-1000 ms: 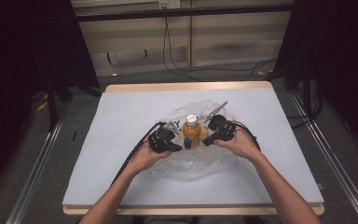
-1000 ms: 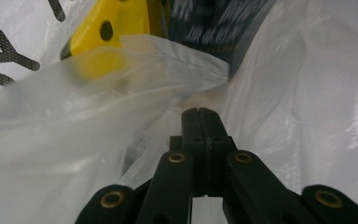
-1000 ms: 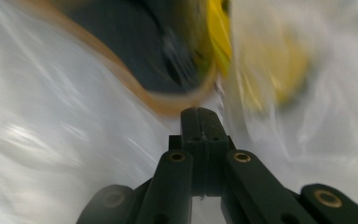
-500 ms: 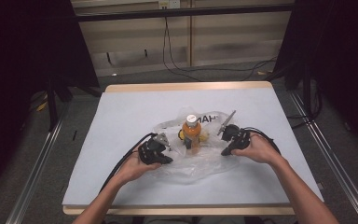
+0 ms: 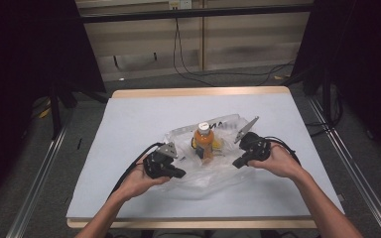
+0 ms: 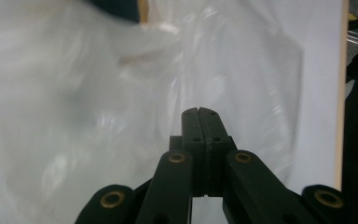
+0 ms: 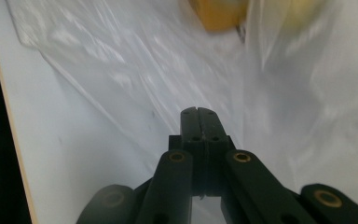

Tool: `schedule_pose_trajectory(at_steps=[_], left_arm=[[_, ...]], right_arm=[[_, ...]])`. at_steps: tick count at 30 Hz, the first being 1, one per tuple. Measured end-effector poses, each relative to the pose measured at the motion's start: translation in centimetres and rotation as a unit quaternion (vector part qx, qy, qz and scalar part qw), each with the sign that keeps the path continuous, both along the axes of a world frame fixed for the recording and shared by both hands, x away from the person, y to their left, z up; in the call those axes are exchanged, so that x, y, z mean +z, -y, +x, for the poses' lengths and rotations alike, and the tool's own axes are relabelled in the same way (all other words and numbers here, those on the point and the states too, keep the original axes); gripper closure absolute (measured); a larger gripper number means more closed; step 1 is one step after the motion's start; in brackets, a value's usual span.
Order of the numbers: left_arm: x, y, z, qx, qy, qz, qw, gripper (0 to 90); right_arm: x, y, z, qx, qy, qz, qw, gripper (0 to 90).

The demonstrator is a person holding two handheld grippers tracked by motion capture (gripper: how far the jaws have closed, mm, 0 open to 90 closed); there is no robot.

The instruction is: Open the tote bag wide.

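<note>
Dark curtains flank a slatted back wall, with cables trailing across the grey floor behind the table (image 5: 129, 124), whose top is a pale sheet edged in light wood. Toward the middle of the table, somewhat nearer the person's edge than the far edge, a crumpled clear plastic bag (image 5: 203, 173) lies spread on the surface. An orange bottle (image 5: 203, 141) with a white cap stands upright within the bag's folds, at its far part.

Both forearms come in from the near edge. The left hand (image 5: 139, 181) holds the left gripper (image 5: 177, 173) at the bag's left side, its tips pointing toward the right, over the plastic. In the left gripper view its fingers (image 6: 192, 126) are pressed together with no gap, above the clear film; whether a fold of plastic is pinched between them cannot be told.

The right hand (image 5: 280, 161) holds the right gripper (image 5: 237, 163) at the bag's right side, just right of the bottle and apart from it, tips angled toward the near-left. In the right gripper view its fingers (image 7: 191, 123) are likewise closed flat against each other over the bag, with the bottle's orange base blurred at the top; nothing is clearly caught between them.

The bottle stands between the two grippers, touched by neither.
</note>
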State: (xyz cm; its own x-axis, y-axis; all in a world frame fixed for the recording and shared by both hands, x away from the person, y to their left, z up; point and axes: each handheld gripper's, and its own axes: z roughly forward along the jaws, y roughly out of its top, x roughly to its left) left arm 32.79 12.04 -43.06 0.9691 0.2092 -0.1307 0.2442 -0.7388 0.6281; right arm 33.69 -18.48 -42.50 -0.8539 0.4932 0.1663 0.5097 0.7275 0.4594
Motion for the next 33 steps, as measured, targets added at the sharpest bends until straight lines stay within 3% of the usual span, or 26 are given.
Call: schedule_pose_trajectory(at_steps=[1,4,5,6,8,14,16,18,20,22,25,28,30,31,33], left_arm=[[0.2,0.1,0.1,-0.002,0.000,0.007,1.0000,90.0],[-0.1,0.4,0.7,0.014,-0.002,-0.008,0.9999,90.0],[0.0,0.3,1.0,0.011,-0.005,0.000,0.9999,90.0],[-0.2,0.4,1.1,0.018,-0.006,-0.016,0.9997,90.0],[-0.1,0.6,1.2,0.020,-0.006,-0.019,0.9996,90.0],[0.8,1.5,1.3,0.011,0.004,-0.017,0.9998,90.0],[0.9,1.8,1.3,0.012,0.005,-0.031,0.9994,90.0],[0.9,2.2,1.3,0.010,0.006,-0.031,0.9995,90.0],[0.6,2.6,1.5,0.010,0.012,-0.008,0.9998,90.0],[-0.4,2.9,1.9,0.011,-0.001,0.000,0.9999,90.0],[-1.5,2.8,2.4,0.024,-0.005,0.024,0.9994,90.0],[-2.0,2.2,2.8,0.034,-0.010,0.023,0.9991,90.0],[-2.1,1.6,3.2,0.042,-0.008,0.024,0.9988,90.0],[-2.2,1.5,3.3,0.054,-0.012,0.013,0.9984,90.0],[-2.2,1.1,3.6,0.062,-0.008,0.023,0.9978,90.0]], right_arm=[[0.3,-0.4,0.1,0.002,0.002,-0.002,1.0000,90.0],[0.5,-1.2,0.8,0.001,0.009,0.004,0.9999,90.0],[0.5,-1.3,1.0,-0.002,0.011,0.007,0.9999,90.0],[0.4,-1.5,1.3,-0.007,0.011,0.010,0.9999,90.0],[0.3,-2.0,1.7,-0.010,0.014,0.014,0.9997,90.0],[0.2,-3.7,2.7,-0.011,0.020,0.020,0.9996,90.0],[0.1,-4.2,3.2,-0.022,0.027,0.018,0.9992,90.0],[-0.2,-4.5,3.8,-0.033,0.025,0.013,0.9990,90.0],[-0.8,-4.8,4.5,-0.050,0.028,-0.005,0.9984,90.0],[-1.3,-4.9,5.2,-0.066,0.029,-0.015,0.9973,90.0],[-2.2,-5.2,5.9,-0.079,0.035,-0.042,0.9953,90.0],[-2.7,-5.0,6.2,-0.089,0.024,-0.062,0.9938,90.0],[-2.9,-4.5,6.1,-0.079,0.017,-0.086,0.9930,90.0],[-3.0,-4.2,5.9,-0.070,0.015,-0.093,0.9931,90.0],[-2.9,-3.5,5.4,-0.064,0.005,-0.100,0.9928,90.0]])
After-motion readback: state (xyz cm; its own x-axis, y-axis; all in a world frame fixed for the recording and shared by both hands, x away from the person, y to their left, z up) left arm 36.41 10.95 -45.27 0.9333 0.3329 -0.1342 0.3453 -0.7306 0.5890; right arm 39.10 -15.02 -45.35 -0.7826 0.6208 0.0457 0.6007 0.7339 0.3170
